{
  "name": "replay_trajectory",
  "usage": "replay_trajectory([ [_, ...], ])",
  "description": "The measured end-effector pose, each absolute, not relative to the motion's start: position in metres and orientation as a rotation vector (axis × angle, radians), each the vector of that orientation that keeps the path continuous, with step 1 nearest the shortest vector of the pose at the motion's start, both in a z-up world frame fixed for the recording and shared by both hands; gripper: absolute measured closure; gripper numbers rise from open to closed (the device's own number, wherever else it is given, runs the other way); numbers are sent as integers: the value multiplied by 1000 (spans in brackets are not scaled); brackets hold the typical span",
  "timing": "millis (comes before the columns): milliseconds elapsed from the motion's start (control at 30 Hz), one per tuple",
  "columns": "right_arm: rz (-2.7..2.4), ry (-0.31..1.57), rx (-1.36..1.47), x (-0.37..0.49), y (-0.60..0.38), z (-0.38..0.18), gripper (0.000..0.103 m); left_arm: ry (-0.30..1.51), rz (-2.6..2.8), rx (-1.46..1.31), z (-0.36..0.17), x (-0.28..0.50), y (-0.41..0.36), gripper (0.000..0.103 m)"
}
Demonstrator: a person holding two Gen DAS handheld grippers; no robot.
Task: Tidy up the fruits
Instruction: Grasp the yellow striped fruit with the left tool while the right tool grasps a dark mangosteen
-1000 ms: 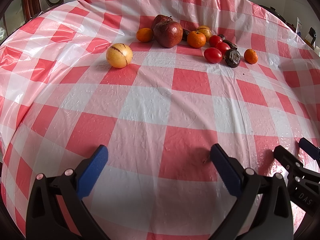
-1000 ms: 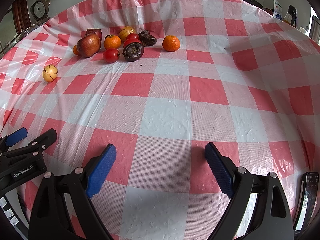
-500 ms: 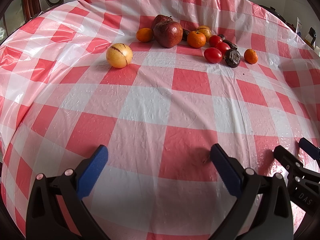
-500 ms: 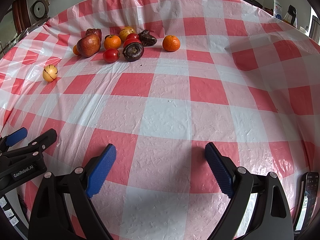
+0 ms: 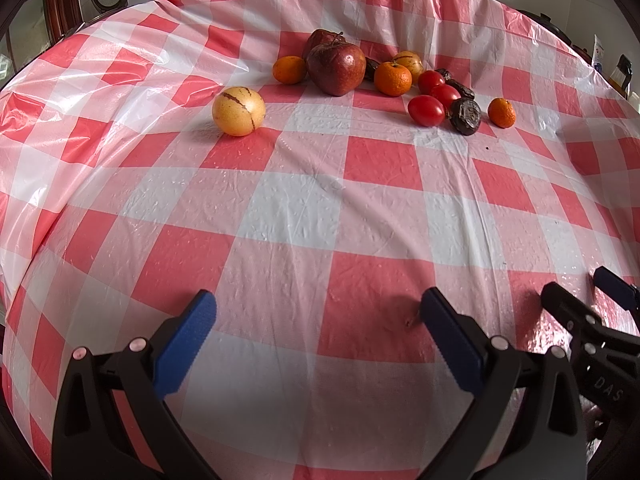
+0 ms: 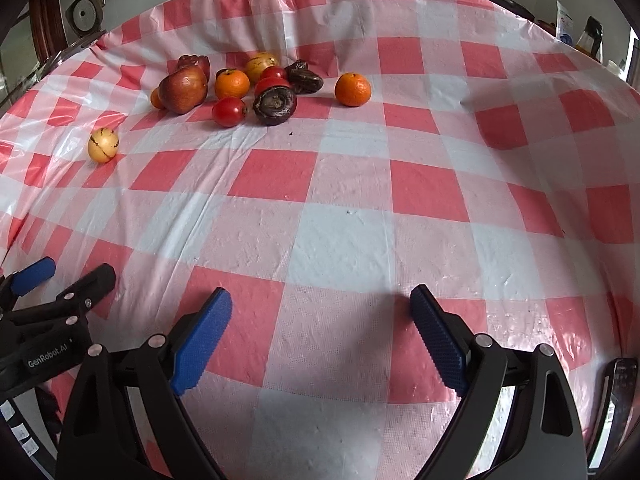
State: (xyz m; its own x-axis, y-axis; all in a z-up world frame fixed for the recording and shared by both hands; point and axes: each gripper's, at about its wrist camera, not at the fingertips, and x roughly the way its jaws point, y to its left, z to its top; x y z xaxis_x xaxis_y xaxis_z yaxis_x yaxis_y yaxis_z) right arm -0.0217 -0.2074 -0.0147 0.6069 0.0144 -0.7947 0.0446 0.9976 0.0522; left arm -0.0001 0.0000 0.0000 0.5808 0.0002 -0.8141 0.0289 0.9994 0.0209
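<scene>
The left gripper (image 5: 318, 330) is released, its two blue pads wide apart with nothing between them, and it hangs over the near part of the table. The right gripper (image 6: 320, 320) is released in the same way and carries nothing. Each one shows at the side edge of the other camera's view, so they stand next to each other.

The table is covered with a red and white checked cloth (image 5: 296, 216). All fruits lie on the far part of it, well apart from both grippers. A yellow round fruit with dark stripes (image 5: 239, 111) lies alone on the left. To the right of it is a group: a big red apple (image 5: 337, 68), a second dark red fruit just behind it, some small oranges (image 5: 393, 78), red tomatoes (image 5: 426, 110) and dark wrinkled fruits (image 5: 465, 116). One small orange (image 6: 352, 89) lies a little apart on the right side of the group.
</scene>
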Motion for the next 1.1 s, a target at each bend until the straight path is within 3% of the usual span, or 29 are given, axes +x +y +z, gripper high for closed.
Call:
replay_trajectory([
  [400,-18,919,67,-21,-207,-15,15,960,-3,27,0,2,-1,1],
  [733,-15,922,59,-25,-212,-13,15,1014,-77,7,4,51,14,1],
  [1100,-3,897,-3,57,-203,-8,17,1004,-74,6,3,71,18,1],
])
